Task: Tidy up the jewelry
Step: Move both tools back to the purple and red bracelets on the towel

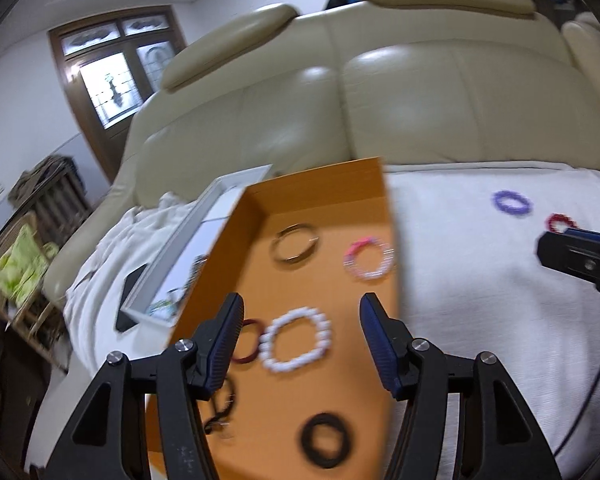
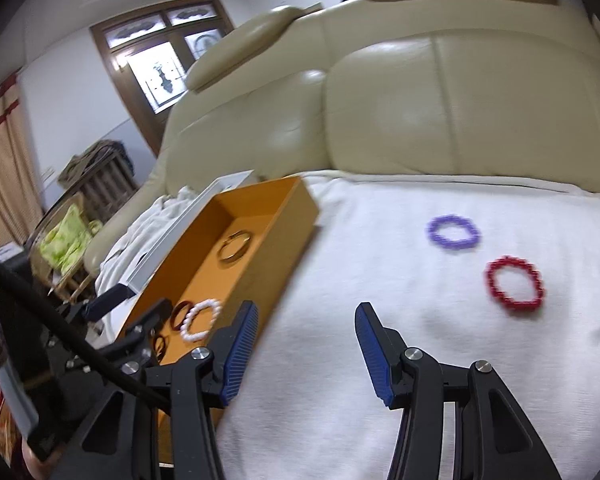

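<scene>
White bracelet (image 1: 296, 340) lies between left tongs (image 1: 300, 340), untouched.

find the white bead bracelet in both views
Left wrist: white bead bracelet lies low centre, in the orange box, between the open fingers.
Right wrist: white bead bracelet lies lower left, in the box's near end.
Shared landmark: the gold bangle.

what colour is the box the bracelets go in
Orange box, clearest in the left wrist view.
</scene>
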Available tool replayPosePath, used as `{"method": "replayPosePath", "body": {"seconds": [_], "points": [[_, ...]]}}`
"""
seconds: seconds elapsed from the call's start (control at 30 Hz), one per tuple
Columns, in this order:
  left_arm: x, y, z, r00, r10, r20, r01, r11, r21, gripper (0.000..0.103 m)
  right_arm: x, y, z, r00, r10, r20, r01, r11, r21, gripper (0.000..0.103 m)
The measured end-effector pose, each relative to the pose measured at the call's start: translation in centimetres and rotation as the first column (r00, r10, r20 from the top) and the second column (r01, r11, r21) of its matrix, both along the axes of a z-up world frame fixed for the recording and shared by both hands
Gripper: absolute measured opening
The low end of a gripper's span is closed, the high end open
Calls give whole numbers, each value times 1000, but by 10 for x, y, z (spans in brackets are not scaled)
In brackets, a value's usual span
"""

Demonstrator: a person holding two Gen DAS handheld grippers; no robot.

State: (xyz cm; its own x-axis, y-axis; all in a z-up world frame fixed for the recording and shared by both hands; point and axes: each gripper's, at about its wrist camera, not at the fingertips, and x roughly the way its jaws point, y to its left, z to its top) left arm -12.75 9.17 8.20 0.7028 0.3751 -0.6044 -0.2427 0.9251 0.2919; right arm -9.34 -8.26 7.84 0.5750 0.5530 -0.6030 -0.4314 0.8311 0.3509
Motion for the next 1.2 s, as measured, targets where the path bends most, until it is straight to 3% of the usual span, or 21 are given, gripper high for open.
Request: {"method": "replayPosePath", "body": {"seconds": [0.27, 0.87, 1.2], "points": [[15, -44, -1, 997, -78, -9, 78, 997, 4, 61, 9, -39, 2, 997, -76, -23, 76, 997, -11, 55], [31, -86, -11, 990, -132, -39, 132, 991, -22, 61, 37, -110, -11, 970, -228, -85, 222, 972, -74, 55], [41, -98, -18, 987, -145, -66, 143, 989, -36, 61, 66, -131, -31, 949, -288, -129, 270, 952, -141, 47]]}}
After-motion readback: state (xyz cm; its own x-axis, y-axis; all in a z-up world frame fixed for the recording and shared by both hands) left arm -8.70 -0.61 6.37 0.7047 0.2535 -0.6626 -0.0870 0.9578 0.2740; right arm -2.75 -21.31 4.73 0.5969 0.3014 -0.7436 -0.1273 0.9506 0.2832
